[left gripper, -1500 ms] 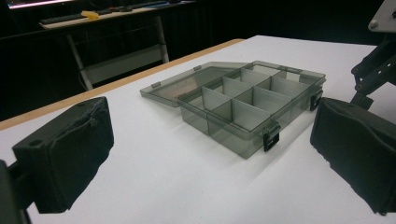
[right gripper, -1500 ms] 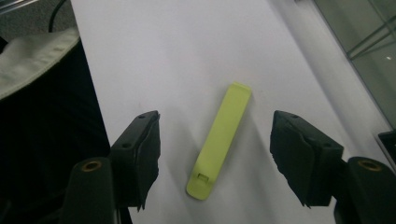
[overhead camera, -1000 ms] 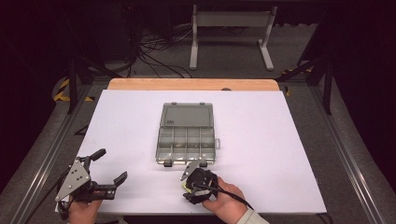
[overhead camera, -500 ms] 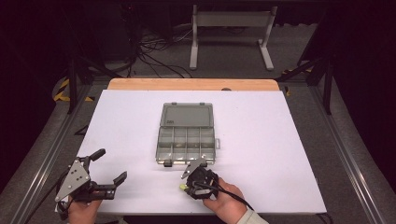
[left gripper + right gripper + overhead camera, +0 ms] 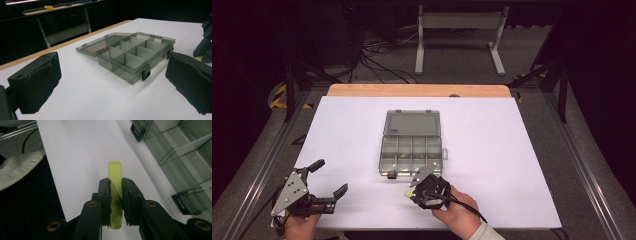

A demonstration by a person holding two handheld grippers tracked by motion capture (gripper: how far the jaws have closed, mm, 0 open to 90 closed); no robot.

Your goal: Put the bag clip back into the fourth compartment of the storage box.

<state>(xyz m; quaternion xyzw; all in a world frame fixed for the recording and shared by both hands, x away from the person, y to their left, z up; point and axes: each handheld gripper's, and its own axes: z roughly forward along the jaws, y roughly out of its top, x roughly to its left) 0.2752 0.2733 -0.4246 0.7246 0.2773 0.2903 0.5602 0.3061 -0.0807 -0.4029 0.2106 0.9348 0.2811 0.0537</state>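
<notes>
A smoky grey compartment box (image 5: 412, 142) lies open in the middle of the white table, its lid folded back flat; its compartments (image 5: 132, 56) look empty. My right gripper (image 5: 414, 190) hovers just in front of the box's near edge, shut on a flat yellow-green strip (image 5: 115, 185) that sticks out past the jaws over the table. The box's black latches (image 5: 186, 203) are close by in the right gripper view. My left gripper (image 5: 329, 177) rests at the front left, open, nothing between its pads (image 5: 37, 81).
The white table top (image 5: 522, 150) has a wooden strip along its far edge (image 5: 417, 90). Dark floor, cables and a metal stand (image 5: 457, 30) lie beyond. A person's hands hold both grippers at the near edge.
My right gripper has shifted slightly left and toward the near edge with the yellow-green strip held. The left gripper has stayed put.
</notes>
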